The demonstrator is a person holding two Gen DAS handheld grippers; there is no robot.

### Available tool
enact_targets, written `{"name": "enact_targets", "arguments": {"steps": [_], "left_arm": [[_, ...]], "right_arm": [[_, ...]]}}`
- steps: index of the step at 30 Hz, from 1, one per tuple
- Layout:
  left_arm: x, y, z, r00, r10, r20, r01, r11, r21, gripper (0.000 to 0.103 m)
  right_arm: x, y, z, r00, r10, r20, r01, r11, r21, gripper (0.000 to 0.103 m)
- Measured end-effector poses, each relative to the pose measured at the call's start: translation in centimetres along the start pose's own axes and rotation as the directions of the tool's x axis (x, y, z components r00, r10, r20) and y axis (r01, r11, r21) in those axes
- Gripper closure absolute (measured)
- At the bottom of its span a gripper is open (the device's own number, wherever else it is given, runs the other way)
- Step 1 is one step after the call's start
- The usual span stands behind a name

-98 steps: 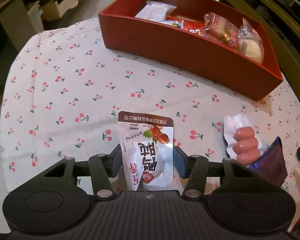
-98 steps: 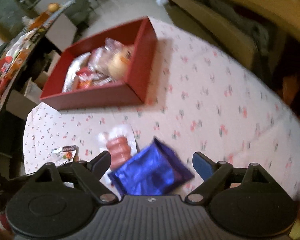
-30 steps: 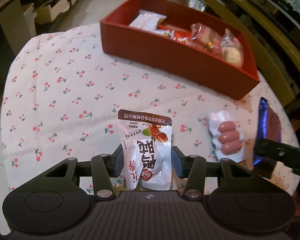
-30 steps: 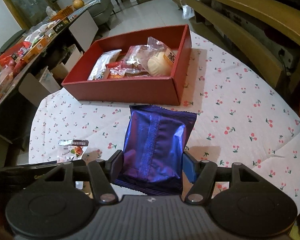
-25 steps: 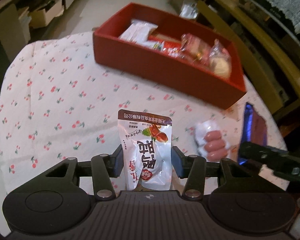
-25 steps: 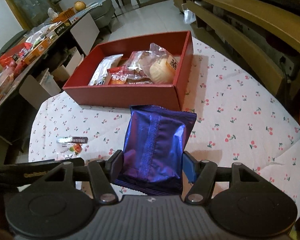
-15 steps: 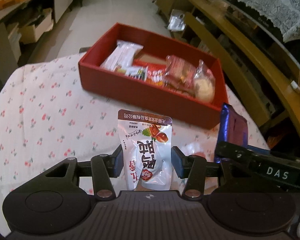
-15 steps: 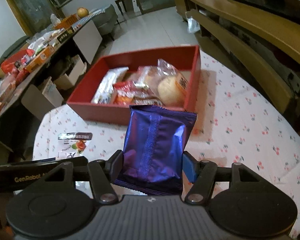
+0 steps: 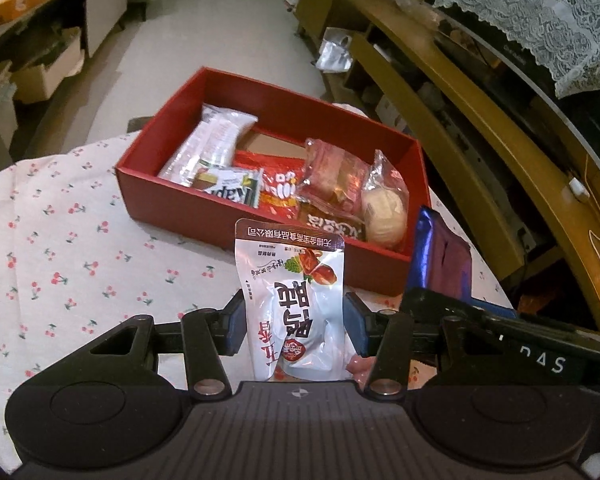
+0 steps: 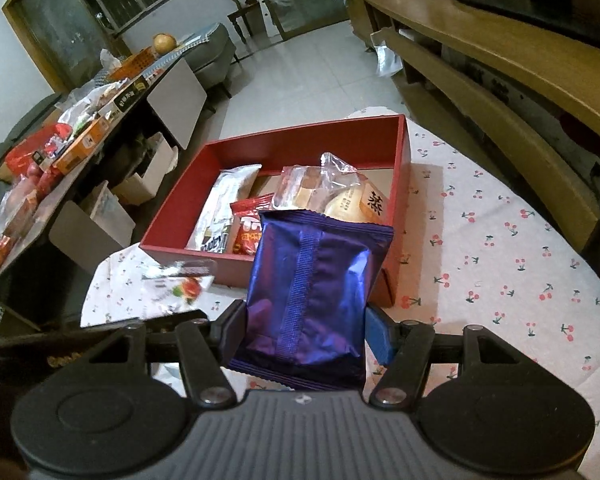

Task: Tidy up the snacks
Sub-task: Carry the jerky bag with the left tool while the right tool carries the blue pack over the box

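My left gripper point(image 9: 294, 322) is shut on a white snack pouch point(image 9: 296, 304) with red print, held above the cherry-print tablecloth point(image 9: 60, 264). My right gripper point(image 10: 304, 326) is shut on a shiny blue snack packet point(image 10: 312, 292); the packet also shows in the left wrist view point(image 9: 440, 260). Both are held in the air just short of the near wall of the red box point(image 9: 416, 168), which holds several wrapped snacks. The box also shows in the right wrist view point(image 10: 300, 144). The white pouch shows blurred at the left of the right wrist view point(image 10: 178, 284).
A pack of pink sausages point(image 9: 358, 364) peeks out under my left gripper. A wooden bench point(image 10: 500, 92) runs along the right side of the table. A cluttered dark side table point(image 10: 60, 128) stands to the left. The tablecloth to the right point(image 10: 520, 260) is bare.
Both grippers have lifted their packets off the table and moved forward and up towards the red box. The sausage pack stayed on the cloth and is now mostly hidden.
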State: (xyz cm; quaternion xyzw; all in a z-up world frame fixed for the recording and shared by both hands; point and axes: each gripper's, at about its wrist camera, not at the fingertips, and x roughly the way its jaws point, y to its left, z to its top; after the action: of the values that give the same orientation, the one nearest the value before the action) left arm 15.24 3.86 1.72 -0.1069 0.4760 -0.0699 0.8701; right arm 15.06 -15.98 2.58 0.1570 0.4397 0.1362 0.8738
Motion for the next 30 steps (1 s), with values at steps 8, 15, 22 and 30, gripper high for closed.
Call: {"name": "enact_targets", "arguments": {"steps": [8,15,22,30], "left_arm": [[0.1,-0.4,0.6,1.000,-0.005,0.013,0.005,1.000,0.000,0.046],[0.1,-0.7,2.2,0.999,-0.019,0.040,0.020,1.000,-0.003,0.046],[0.5,-0.8,3.4,0.998,-0.014,0.055,0.015,1.000,-0.012,0.046],[1.0,-0.9,4.4,0.998,-0.016,0.066,0.017,1.000,-0.017,0.047]], "right_arm": [[-0.3,-0.2,0.3,1.000,0.006,0.013,-0.006,1.000,0.010,0.031],[-0.1,-0.7,1.6,0.999,0.005,0.036,-0.007,0.999,0.038,0.031],[0.2,-0.4,2.8,0.999,0.015,0.052,-0.017,0.999,0.041,0.031],[0.6,-0.5,3.9,0.998,0.012,0.067,-0.015,0.999,0.048,0.031]]}}
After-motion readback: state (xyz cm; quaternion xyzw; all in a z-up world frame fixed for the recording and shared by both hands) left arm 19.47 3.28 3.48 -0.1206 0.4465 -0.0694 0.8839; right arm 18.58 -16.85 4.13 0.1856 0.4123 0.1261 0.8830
